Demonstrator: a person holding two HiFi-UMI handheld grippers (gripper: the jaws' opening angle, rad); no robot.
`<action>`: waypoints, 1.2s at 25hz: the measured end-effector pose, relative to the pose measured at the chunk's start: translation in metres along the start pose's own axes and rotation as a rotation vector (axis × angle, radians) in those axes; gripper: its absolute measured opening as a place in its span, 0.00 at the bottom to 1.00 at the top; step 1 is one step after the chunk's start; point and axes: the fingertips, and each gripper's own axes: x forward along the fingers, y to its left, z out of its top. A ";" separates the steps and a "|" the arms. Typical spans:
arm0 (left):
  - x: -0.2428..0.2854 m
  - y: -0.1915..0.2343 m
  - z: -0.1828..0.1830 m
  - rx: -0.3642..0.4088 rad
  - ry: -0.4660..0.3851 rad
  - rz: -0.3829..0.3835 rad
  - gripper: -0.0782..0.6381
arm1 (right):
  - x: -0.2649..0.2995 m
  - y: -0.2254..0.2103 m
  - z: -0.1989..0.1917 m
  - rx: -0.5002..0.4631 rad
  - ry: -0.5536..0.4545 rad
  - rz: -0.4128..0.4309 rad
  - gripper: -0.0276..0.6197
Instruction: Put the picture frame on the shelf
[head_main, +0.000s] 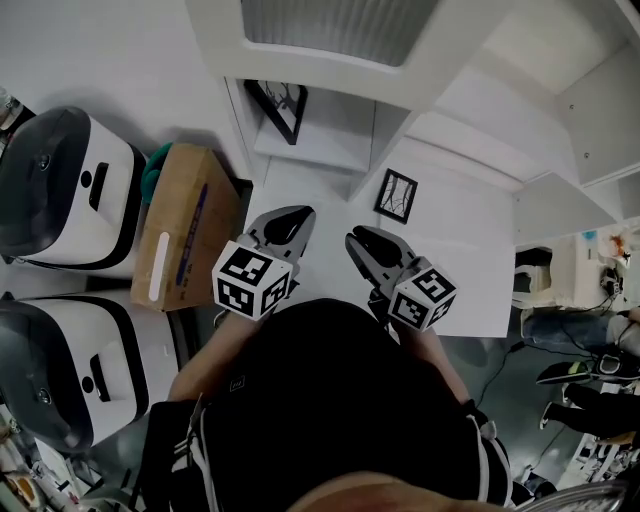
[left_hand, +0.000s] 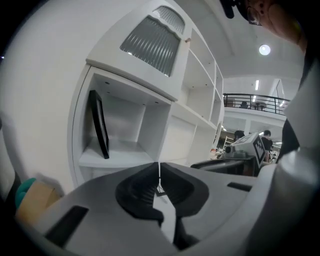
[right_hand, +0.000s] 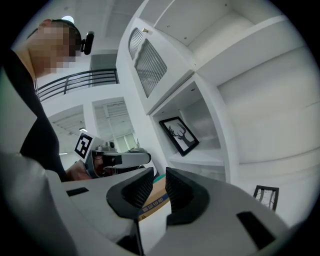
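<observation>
— In the open compartment of the white shelf unit, a black deer-print frame already, propped against the left wall. Done, probably?

— Not quite, by the look of it. On the white tabletop lower right, a second, smaller picture frame, upright, just beside the shelf's side panel, seemingly leaning on it.

— Which tool for it? On the left gripper, pads pressed together, nothing between. On the right gripper, pads slightly apart, nothing between either.

— The right, likely: nearer to the small frame. Worth spreading wider first, though.

— Where to bite?

— On the top rail or a side rail, square across the moulding, never on the glazing. Lift straight, keep upright, clear the shelf lip, then set down beside the deer print with a backward lean. Release only once steady.

— And the left?

— Keep clear, away from the cardboard box, or open up and steady the base.
</observation>
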 end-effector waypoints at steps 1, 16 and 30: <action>-0.002 -0.003 -0.002 -0.005 0.005 -0.009 0.13 | -0.002 0.003 0.000 -0.008 -0.002 0.012 0.17; -0.029 -0.047 0.013 0.166 0.001 -0.053 0.12 | -0.026 0.036 0.023 -0.207 -0.080 0.072 0.07; -0.031 -0.046 0.012 0.115 -0.008 -0.045 0.12 | -0.030 0.032 0.025 -0.218 -0.081 0.047 0.07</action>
